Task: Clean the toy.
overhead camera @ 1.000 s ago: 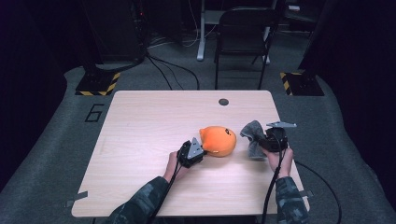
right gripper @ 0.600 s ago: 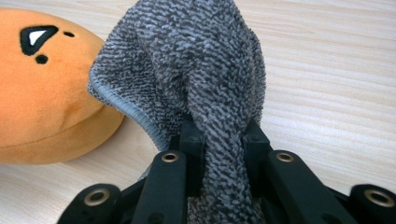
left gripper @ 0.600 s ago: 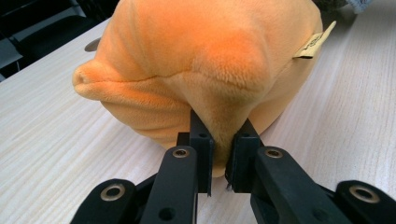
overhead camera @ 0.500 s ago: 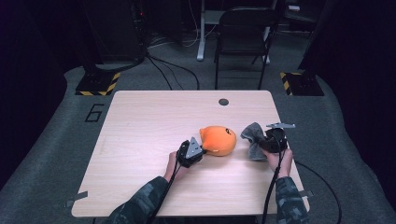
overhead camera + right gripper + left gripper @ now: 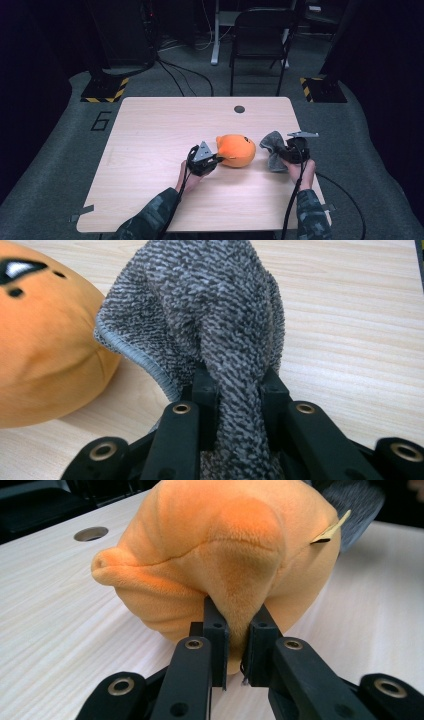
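An orange plush toy lies on the wooden table, right of centre. My left gripper is shut on a fold of the plush toy at its near-left side. Just right of the toy, a grey cloth is bunched up in my right gripper, which is shut on it. In the right gripper view the grey cloth rises between the jaws, with the orange toy beside it at the left.
A round cable hole sits near the table's far edge. A dark chair stands behind the table, and hazard-striped blocks lie on the floor at both far corners. The table's left half is bare wood.
Both grippers keep their holds. The plush toy and left gripper have shifted very slightly; the right gripper with the cloth stays about where it was.
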`<action>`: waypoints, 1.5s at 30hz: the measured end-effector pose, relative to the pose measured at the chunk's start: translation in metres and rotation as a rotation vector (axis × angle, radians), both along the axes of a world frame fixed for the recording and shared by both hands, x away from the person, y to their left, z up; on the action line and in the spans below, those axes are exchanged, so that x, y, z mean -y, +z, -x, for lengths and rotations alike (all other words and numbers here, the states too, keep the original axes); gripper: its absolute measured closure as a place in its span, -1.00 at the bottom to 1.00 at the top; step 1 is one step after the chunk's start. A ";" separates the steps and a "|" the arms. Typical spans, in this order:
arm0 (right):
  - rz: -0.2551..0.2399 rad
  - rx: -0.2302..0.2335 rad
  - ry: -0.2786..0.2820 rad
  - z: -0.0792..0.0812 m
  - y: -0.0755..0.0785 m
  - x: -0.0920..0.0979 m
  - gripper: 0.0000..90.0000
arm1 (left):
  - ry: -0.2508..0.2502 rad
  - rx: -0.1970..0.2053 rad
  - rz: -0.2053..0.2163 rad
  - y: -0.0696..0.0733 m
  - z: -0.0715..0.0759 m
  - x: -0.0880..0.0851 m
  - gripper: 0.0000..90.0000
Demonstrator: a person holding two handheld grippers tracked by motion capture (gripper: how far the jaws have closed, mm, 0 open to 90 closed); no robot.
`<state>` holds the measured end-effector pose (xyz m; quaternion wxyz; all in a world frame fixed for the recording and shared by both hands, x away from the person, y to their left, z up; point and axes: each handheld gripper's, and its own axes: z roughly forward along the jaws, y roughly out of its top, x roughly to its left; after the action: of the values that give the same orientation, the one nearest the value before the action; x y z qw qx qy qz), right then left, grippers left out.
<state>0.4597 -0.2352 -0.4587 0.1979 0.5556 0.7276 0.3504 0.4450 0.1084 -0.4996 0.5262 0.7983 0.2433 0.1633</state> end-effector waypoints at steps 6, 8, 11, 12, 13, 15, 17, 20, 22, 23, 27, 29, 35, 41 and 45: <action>-0.003 0.005 -0.009 0.001 0.001 0.002 0.68 | -0.010 -0.128 0.094 0.019 0.001 -0.005 0.84; -0.006 0.005 -0.012 0.001 0.001 0.003 0.68 | -0.013 -0.167 0.119 0.023 0.002 -0.006 0.84; -0.007 0.010 -0.015 0.002 0.002 0.002 0.68 | -0.015 -0.242 0.136 0.028 0.003 -0.007 0.84; -0.010 0.012 -0.018 0.003 0.003 0.002 0.68 | -0.018 -0.264 0.135 0.029 0.003 -0.007 0.84; -0.008 0.018 -0.016 0.004 0.004 0.001 0.68 | -0.013 -0.276 0.129 0.029 0.004 -0.007 0.84; -0.015 0.032 -0.010 0.006 0.009 -0.001 0.69 | -0.001 -0.307 0.122 0.029 0.004 -0.007 0.84; -0.012 0.047 0.002 0.009 0.016 -0.005 0.69 | 0.014 -0.329 0.117 0.027 0.003 -0.008 0.84; -0.012 0.097 0.055 0.019 0.038 -0.022 0.69 | 0.032 -0.367 0.125 0.024 0.000 -0.010 0.83; 0.004 0.130 0.101 0.028 0.053 -0.038 0.69 | 0.034 -0.378 0.119 0.023 -0.003 -0.012 0.83; 0.017 0.150 0.130 0.035 0.064 -0.051 0.69 | 0.030 -0.385 0.131 0.022 -0.003 -0.012 0.83; 0.047 0.202 0.245 0.055 0.083 -0.097 0.69 | 0.026 -0.411 0.147 0.020 -0.005 -0.013 0.83; 0.079 0.192 0.293 0.059 0.078 -0.120 0.70 | 0.012 -0.409 0.147 0.018 -0.006 -0.013 0.83; 0.216 0.166 0.305 0.051 0.045 -0.151 0.72 | 0.005 -0.421 0.138 0.008 -0.009 -0.011 0.83; 0.254 0.158 0.273 0.045 0.042 -0.136 0.72 | -0.014 -0.396 0.121 0.009 -0.008 -0.009 0.83; 0.237 0.128 0.205 0.034 0.034 -0.116 0.72 | -0.014 -0.407 0.130 0.008 -0.009 -0.010 0.82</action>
<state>0.4253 -0.1196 -0.4246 0.2712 0.4279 0.8026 0.3149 0.4535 0.1180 -0.4918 0.5177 0.7807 0.3492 -0.0212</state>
